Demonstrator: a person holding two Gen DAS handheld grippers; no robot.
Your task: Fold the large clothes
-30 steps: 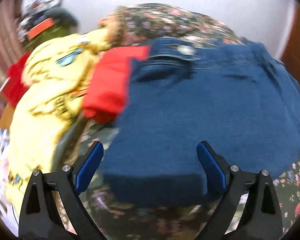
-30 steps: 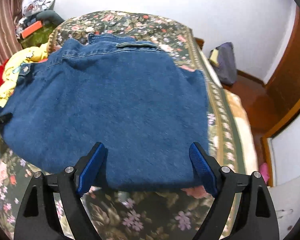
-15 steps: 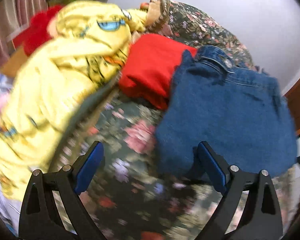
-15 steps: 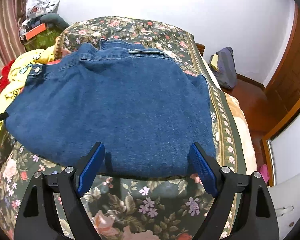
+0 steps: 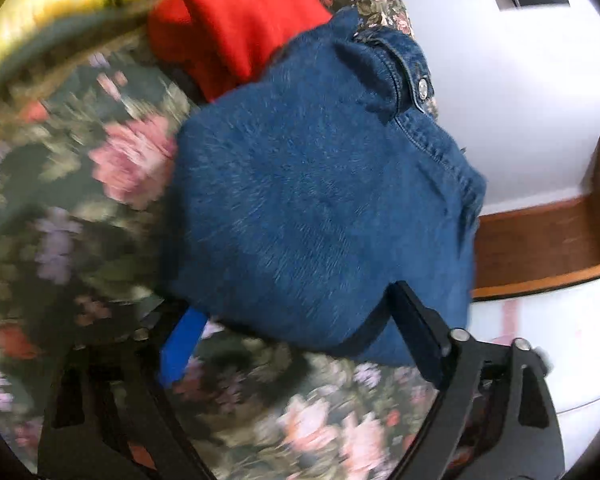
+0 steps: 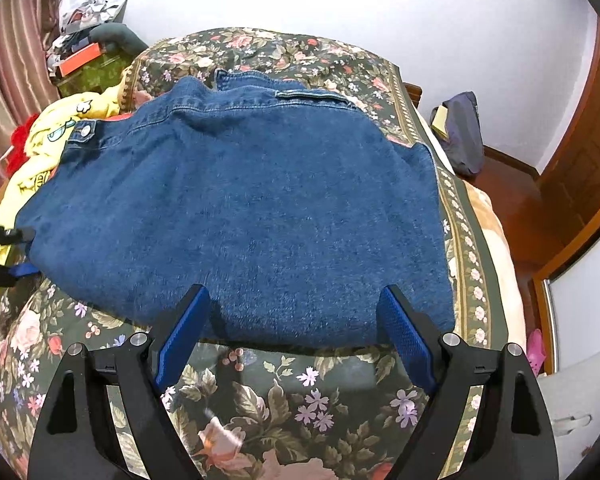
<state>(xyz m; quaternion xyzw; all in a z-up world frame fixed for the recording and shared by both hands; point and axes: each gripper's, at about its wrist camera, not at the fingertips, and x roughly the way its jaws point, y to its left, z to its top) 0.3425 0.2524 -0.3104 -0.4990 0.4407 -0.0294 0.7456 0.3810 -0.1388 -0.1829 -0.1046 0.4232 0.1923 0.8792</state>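
A folded blue denim garment [image 6: 240, 208] lies flat on the floral bedspread [image 6: 284, 396]. In the left wrist view the denim [image 5: 324, 208] fills the middle, its snap cuff at the upper right. My left gripper [image 5: 296, 320] is open, its jaws on either side of the denim's near corner, whose edge droops over them. It also shows at the denim's left edge in the right wrist view [image 6: 14, 252]. My right gripper [image 6: 296, 320] is open and empty, jaws at the denim's near edge.
A red garment [image 5: 236, 16] and a yellow printed one [image 6: 48, 148] are piled left of the denim. Boxes and clutter [image 6: 84, 52] stand at the back left. A dark bag [image 6: 460, 136] lies on the floor beside the bed's right edge, near a wooden door [image 6: 580, 168].
My left gripper has swung left around the denim and closed in on its left corner, the view tilting. My right gripper has drawn back a little from the near edge.
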